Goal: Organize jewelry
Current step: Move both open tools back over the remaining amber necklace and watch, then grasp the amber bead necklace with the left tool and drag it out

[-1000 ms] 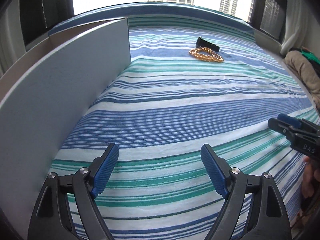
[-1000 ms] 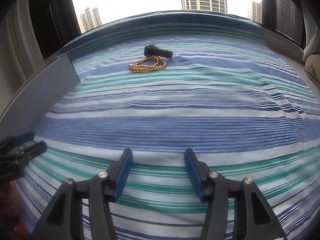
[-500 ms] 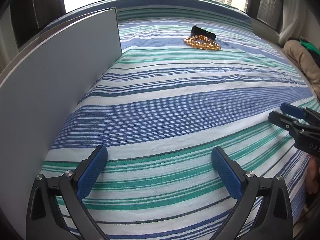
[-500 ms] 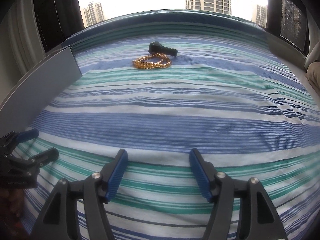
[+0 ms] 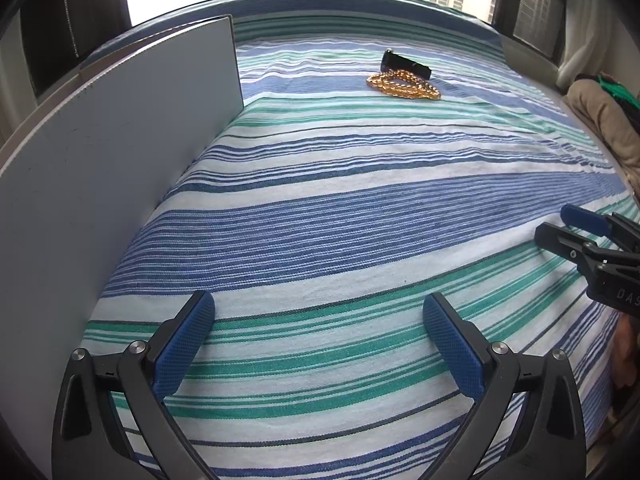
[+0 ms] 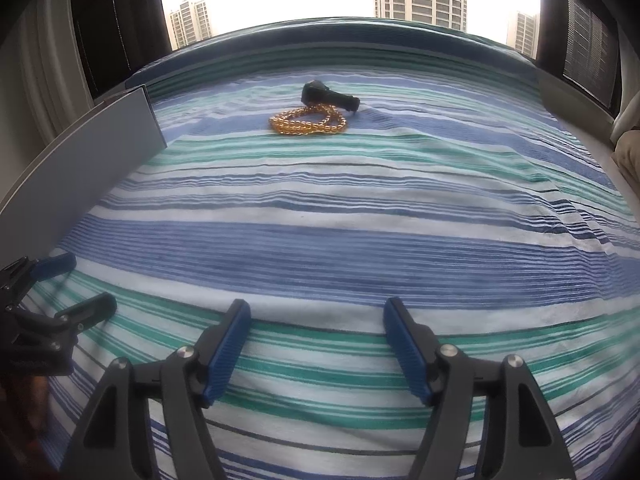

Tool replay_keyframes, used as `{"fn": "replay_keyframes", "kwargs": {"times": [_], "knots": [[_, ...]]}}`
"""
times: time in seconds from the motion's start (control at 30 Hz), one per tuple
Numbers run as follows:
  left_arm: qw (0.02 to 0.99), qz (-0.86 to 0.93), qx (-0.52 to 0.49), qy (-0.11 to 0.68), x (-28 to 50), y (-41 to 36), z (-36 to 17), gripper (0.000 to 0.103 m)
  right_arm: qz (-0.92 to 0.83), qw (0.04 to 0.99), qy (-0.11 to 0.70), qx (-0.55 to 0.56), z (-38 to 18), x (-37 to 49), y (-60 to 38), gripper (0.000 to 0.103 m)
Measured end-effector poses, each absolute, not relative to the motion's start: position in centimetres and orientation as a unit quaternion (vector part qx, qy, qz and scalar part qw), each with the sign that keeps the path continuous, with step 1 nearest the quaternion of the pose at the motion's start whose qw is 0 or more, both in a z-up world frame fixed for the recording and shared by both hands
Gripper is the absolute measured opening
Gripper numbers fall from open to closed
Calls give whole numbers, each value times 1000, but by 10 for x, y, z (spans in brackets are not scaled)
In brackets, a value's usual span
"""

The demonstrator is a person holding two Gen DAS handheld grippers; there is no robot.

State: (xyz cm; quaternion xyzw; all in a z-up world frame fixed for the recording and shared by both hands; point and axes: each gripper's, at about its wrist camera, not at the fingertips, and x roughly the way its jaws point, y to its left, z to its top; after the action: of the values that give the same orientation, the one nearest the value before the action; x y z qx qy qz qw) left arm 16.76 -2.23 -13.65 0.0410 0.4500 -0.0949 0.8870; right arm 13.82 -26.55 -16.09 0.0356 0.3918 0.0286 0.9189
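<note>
Barely begun, by the look of it; gold bead necklace (image 6: 307,121) lying untouched at twelve o'clock, touching a black object (image 6: 328,96); left gripper (image 5: 319,326) spread wide, empty; right gripper (image 6: 317,338) opening, nothing between; grey box (image 5: 116,152) at nine o'clock.

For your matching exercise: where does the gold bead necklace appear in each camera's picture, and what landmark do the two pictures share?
Left wrist view: gold bead necklace lies upper centre-right on the striped bedspread.
Right wrist view: necklace lies upper centre, slightly left.
Shared landmark: the black object lying just behind the necklace, touching or nearly so.
</note>
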Motion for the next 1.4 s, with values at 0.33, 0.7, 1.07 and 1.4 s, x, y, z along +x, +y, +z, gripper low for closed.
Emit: {"fn": "replay_keyframes", "kwargs": {"times": [0.33,0.7,1.07,1.4], "knots": [[889,-85,38,449,160,-22,-137,103,31,919,392,37,-160,138,-266,72],[869,-112,22,482,194,-16,-87,102,49,919,386,67,-159,135,-275,73],[864,-159,10,477,336,-111,-67,98,50,919,386,68,-158,136,-275,74],[857,-35,-31,513,398,-138,-122,76,47,919,388,61,-159,136,-274,74]]}}
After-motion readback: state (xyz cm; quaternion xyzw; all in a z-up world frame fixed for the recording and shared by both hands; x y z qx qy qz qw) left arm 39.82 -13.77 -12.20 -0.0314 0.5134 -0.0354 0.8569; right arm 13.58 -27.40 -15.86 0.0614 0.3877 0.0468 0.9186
